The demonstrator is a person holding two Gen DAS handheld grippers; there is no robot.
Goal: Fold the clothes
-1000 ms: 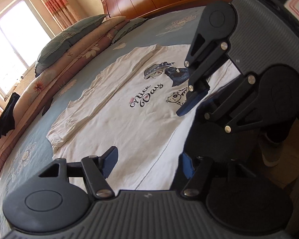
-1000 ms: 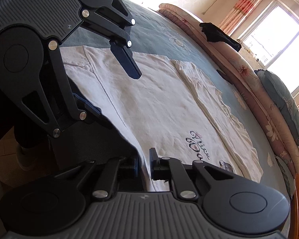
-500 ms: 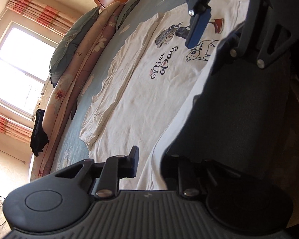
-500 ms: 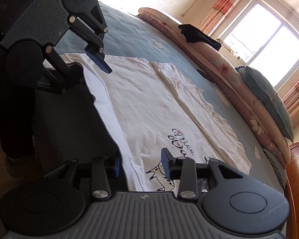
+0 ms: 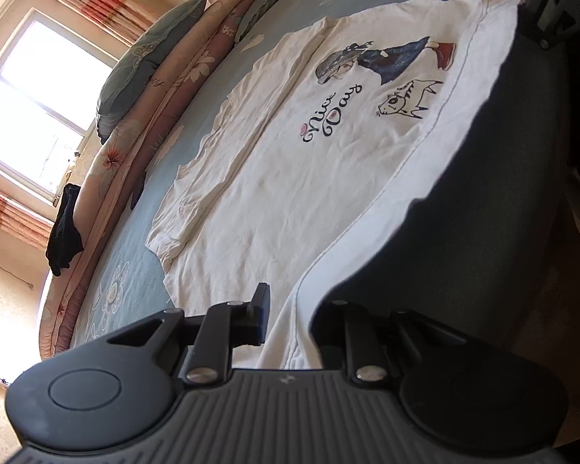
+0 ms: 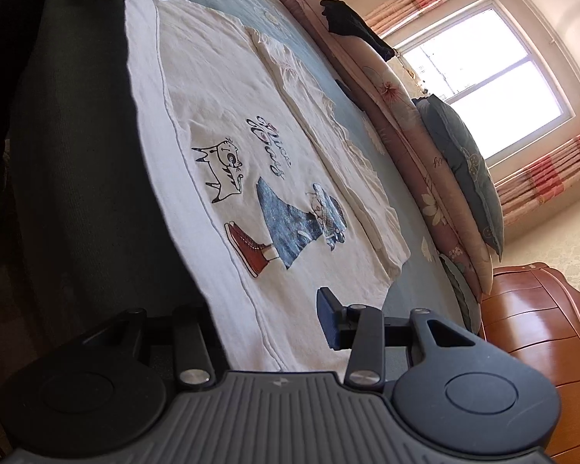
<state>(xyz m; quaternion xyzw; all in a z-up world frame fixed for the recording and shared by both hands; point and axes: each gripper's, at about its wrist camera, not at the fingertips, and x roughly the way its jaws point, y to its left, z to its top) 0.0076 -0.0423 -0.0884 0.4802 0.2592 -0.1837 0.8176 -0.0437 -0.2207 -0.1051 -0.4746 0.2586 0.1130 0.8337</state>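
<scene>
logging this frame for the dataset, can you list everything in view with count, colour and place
t-shirt: one, white with cartoon print, spread flat on the bed, near edge hanging over the side
bedspread: one, blue, floral, under the shirt
pillows: a stack, pink floral and grey-blue, far side of bed
dark garment: one, black, draped on the bed's far edge
headboard: one, brown wood
window: one, red-striped curtains
left claw: black, shirt's near edge between its fingers
right claw: black, open over the shirt's edge

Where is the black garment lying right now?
The black garment is draped over the rolled floral quilt along the far edge of the bed, below the window: left in the left wrist view, top centre in the right wrist view.
</scene>
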